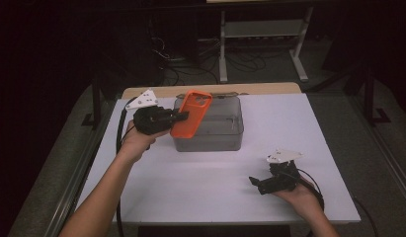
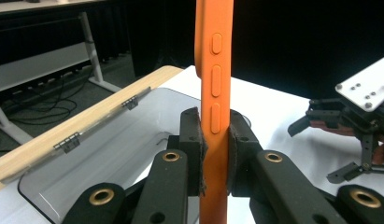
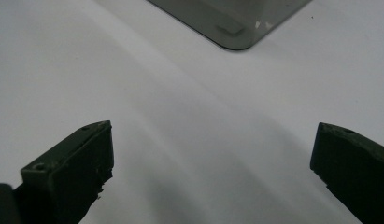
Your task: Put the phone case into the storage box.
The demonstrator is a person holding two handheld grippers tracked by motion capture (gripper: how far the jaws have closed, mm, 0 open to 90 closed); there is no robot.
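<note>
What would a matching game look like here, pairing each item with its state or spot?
Items:
1. orange phone case
2. left claw
3. right claw
4. grey box

States:
A. open above bare white table
B. sits at the table's far side
C. shut on the case's edge
D. held up over the box

Pairs: 1-D, 2-C, 3-A, 4-B

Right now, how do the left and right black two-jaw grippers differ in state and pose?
The left gripper is shut on the orange phone case; the right gripper stands open with nothing between its jaws. The left is raised beside the smoky clear plastic box; the right sits low over the white table. Both carry a grey three-cornered plate.
</note>
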